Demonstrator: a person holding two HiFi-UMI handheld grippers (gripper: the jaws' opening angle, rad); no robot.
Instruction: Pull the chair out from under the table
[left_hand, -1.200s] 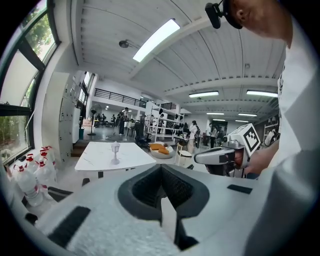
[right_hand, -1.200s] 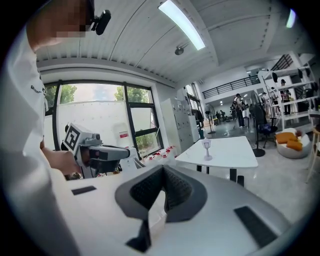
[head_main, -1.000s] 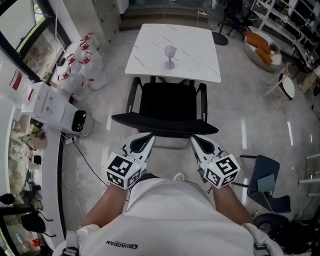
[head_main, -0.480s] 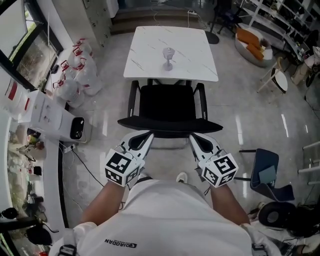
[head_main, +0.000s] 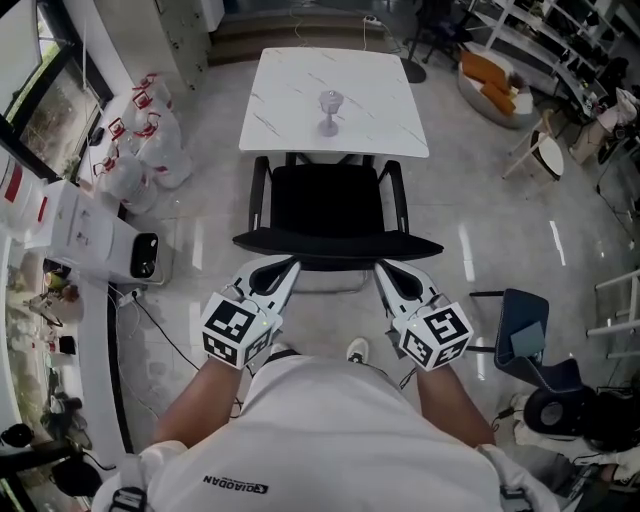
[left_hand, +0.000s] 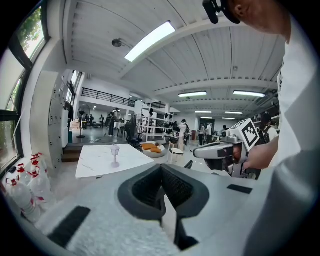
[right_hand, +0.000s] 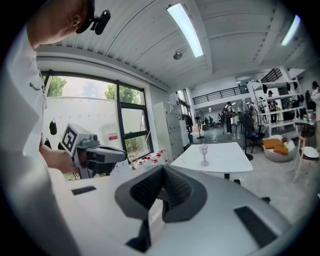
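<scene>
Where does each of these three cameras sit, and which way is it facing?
Head view: on the person's head, looking steeply down at the chair, table, left gripper and right gripper; forearms and shirt show.
Left gripper view: on the left gripper, facing the table along its shut jaws; the right hand shows.
Right gripper view: on the right gripper, facing likewise; the left hand shows.
Shared: all three see the table's lamp ornament.

The chair (head_main: 335, 205) stands against the table's (head_main: 380, 120) near edge. A small stemmed ornament (head_main: 328, 112) sits around the middle of the table. The left gripper (head_main: 289, 266) and right gripper (head_main: 381, 269) are at the backrest's near side, one towards each end. Bags (head_main: 135, 150) stand on the floor left of the table.
</scene>
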